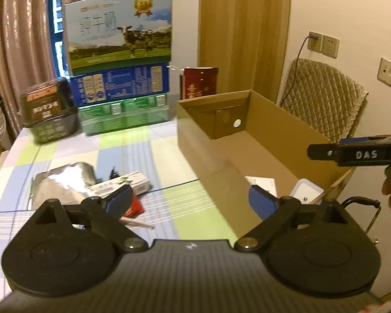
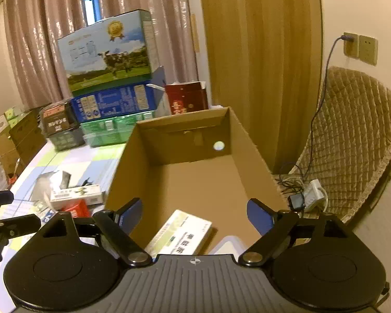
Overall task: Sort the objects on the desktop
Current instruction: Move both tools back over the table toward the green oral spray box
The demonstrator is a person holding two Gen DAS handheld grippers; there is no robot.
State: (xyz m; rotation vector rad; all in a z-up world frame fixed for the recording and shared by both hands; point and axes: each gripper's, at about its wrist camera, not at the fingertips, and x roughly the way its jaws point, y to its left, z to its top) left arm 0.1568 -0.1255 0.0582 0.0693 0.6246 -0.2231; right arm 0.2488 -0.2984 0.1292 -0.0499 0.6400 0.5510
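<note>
Hovering over cardboard box [image 2: 185,182], right gripper [image 2: 194,212] spread, empty; white medicine box [image 2: 181,234] lying on box floor; left gripper [image 1: 190,199] spread, empty, above box's left wall; silver foil pouch [image 1: 62,182], white carton [image 1: 120,184] on checked tablecloth [image 1: 143,151].

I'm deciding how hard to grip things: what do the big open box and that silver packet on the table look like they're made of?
Open box: plain brown corrugated cardboard, matte, with folded flaps. Silver packet: likely foil or metallised plastic, shiny, wrinkled and reflective, though blurred.
</note>
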